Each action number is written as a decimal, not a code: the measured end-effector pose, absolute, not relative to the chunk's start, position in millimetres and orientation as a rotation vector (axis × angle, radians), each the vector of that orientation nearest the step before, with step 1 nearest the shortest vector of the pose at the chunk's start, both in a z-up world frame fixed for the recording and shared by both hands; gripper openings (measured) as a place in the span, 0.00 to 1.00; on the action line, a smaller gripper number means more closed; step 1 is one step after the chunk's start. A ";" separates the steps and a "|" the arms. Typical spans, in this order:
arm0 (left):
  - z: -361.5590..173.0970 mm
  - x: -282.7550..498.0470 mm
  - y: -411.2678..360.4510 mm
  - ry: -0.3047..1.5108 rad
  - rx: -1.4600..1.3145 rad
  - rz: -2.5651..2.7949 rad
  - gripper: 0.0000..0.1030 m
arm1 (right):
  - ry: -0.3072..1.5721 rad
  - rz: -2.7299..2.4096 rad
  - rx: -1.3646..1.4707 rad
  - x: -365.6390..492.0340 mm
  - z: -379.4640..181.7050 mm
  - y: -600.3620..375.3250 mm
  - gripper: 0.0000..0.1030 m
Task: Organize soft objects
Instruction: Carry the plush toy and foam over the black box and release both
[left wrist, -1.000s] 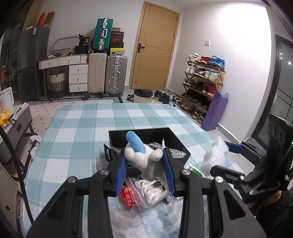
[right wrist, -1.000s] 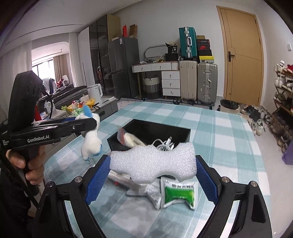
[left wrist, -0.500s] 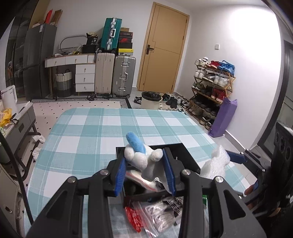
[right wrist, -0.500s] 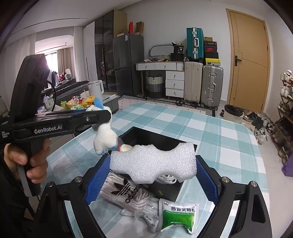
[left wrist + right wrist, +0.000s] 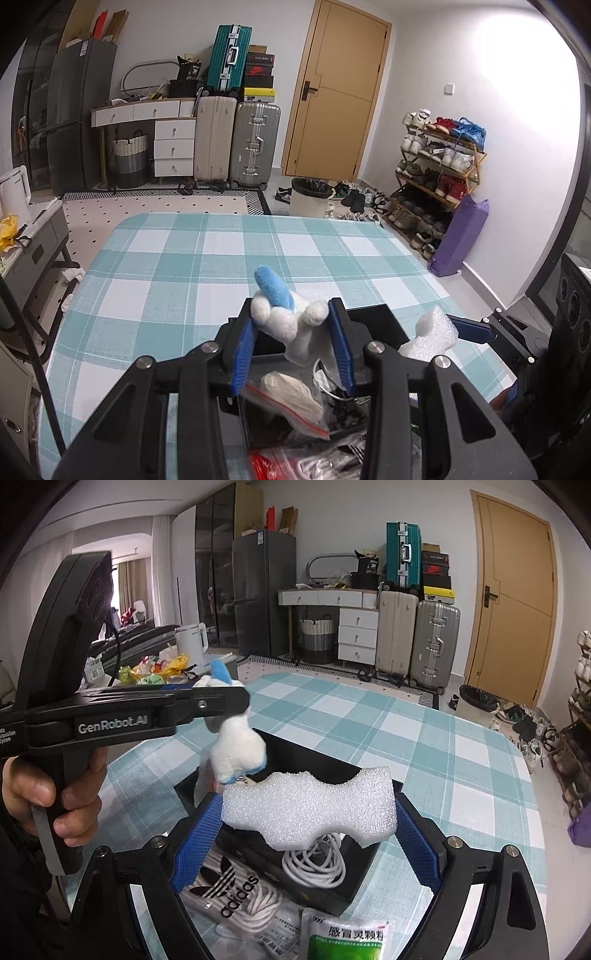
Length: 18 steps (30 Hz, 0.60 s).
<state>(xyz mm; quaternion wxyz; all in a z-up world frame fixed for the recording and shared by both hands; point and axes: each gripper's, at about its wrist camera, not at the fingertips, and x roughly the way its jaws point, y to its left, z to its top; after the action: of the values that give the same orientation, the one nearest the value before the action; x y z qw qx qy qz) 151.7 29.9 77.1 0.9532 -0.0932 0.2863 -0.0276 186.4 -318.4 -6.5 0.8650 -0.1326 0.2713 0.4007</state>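
My left gripper (image 5: 291,343) is shut on a small white plush toy (image 5: 291,321) with a blue ear, held above the black box (image 5: 373,317). In the right wrist view the same plush toy (image 5: 236,749) hangs from the left gripper (image 5: 225,701) over the black box (image 5: 332,882), with a hand around the handle. My right gripper (image 5: 308,830) is shut on a white foam block (image 5: 310,808), which spans the gap between its blue pads, also above the box. A coiled white cable (image 5: 314,864) lies inside the box.
A clear bag with white laces (image 5: 236,897) and a green-and-white sachet (image 5: 343,938) lie on the checked tablecloth (image 5: 461,768) in front of the box. A zip bag with something white (image 5: 291,398) leans in the box. A side table with a kettle (image 5: 190,642) stands at the left.
Both grippers have carried their loads forward across the table; plush toy and foam block now hang over the black box instead of over the bags in front of it.
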 end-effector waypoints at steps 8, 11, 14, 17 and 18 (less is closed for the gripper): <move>65.7 170.4 28.7 0.600 -0.185 -0.037 0.36 | 0.584 0.850 -0.347 199.8 -15.8 -300.7 0.88; 60.9 176.3 29.1 0.615 -0.188 -0.038 0.36 | 0.605 0.863 -0.350 205.9 -21.7 -295.6 0.88; 56.1 180.1 27.4 0.623 -0.173 -0.026 0.36 | 0.625 0.868 -0.363 210.7 -28.4 -291.0 0.88; 50.4 184.5 26.6 0.644 -0.160 -0.016 0.36 | 0.632 0.872 -0.378 215.6 -32.4 -287.3 0.88; 48.0 185.9 26.0 0.655 -0.153 -0.012 0.36 | 0.638 0.870 -0.386 218.3 -34.8 -285.8 0.88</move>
<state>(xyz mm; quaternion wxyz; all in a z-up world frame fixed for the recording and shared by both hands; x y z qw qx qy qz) 185.9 26.0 48.0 0.9440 -0.0749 0.3213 -0.0061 218.3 -285.8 -34.8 0.8402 -0.1825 0.3019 0.4118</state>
